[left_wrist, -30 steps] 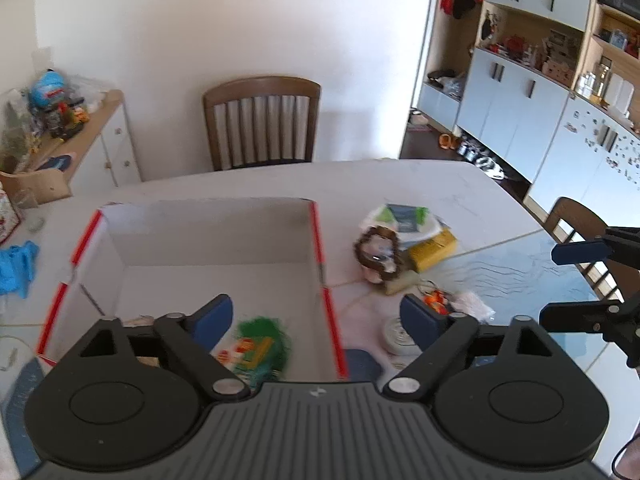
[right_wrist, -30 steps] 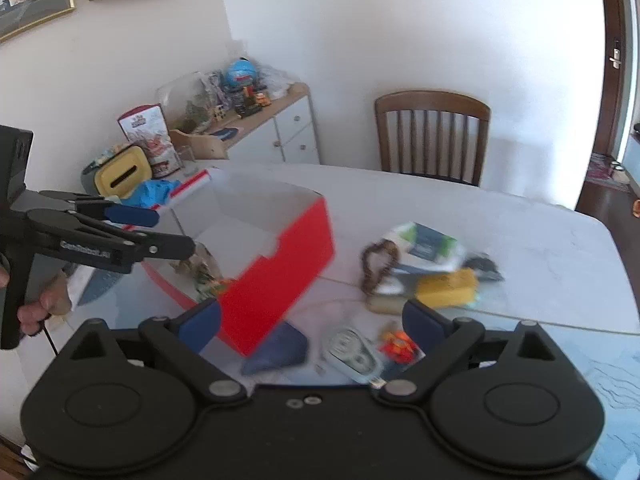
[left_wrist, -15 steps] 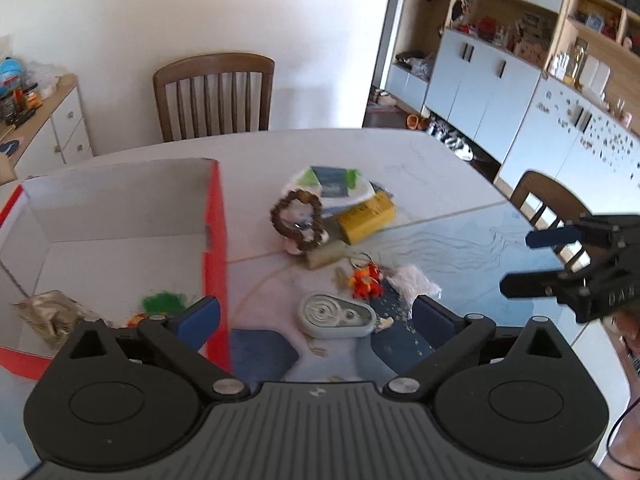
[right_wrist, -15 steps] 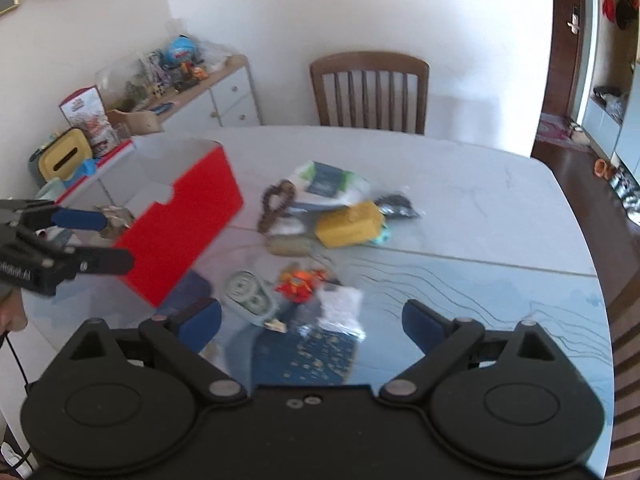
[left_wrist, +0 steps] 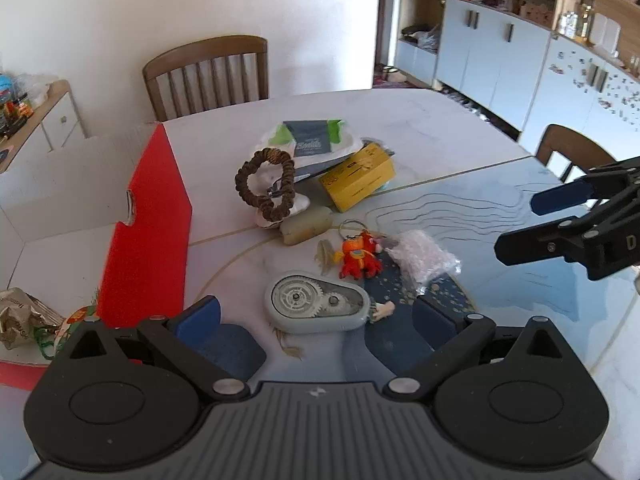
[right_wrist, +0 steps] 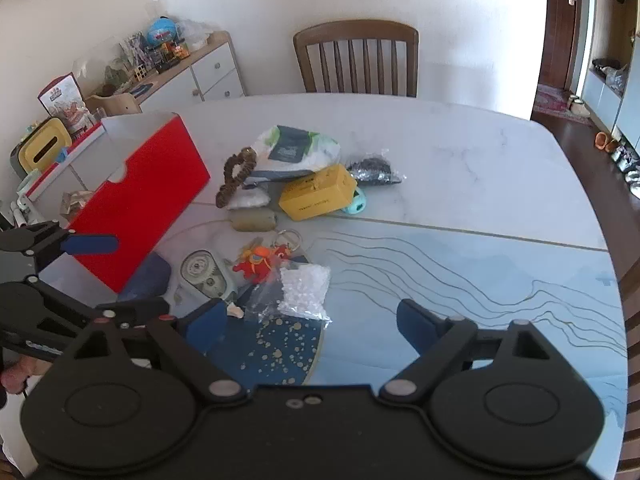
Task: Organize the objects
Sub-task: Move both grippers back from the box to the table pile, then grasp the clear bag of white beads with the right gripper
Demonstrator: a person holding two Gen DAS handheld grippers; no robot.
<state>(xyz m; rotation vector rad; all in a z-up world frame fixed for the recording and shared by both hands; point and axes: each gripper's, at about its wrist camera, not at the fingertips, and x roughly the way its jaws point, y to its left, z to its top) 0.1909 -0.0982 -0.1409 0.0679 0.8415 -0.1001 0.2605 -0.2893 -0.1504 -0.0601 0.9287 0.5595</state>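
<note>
The left gripper (left_wrist: 316,320) hovers over the grey correction tape dispenser (left_wrist: 316,307), its fingers wide apart and empty. The dispenser lies flat on the worktop (left_wrist: 420,120), long axis across the fingers. Just beside it lie a red keychain figure (left_wrist: 358,260) and a clear bag of white beads (left_wrist: 424,258). The red box (left_wrist: 148,216) stands left. The right gripper (right_wrist: 310,320) is also wide open, holding nothing.

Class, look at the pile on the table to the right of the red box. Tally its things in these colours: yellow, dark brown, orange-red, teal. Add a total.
Yellow: 1, the yellow box
Dark brown: 1, the bead bracelet
Orange-red: 1, the keychain toy
Teal: 1, the round teal thing
Total: 4
</note>
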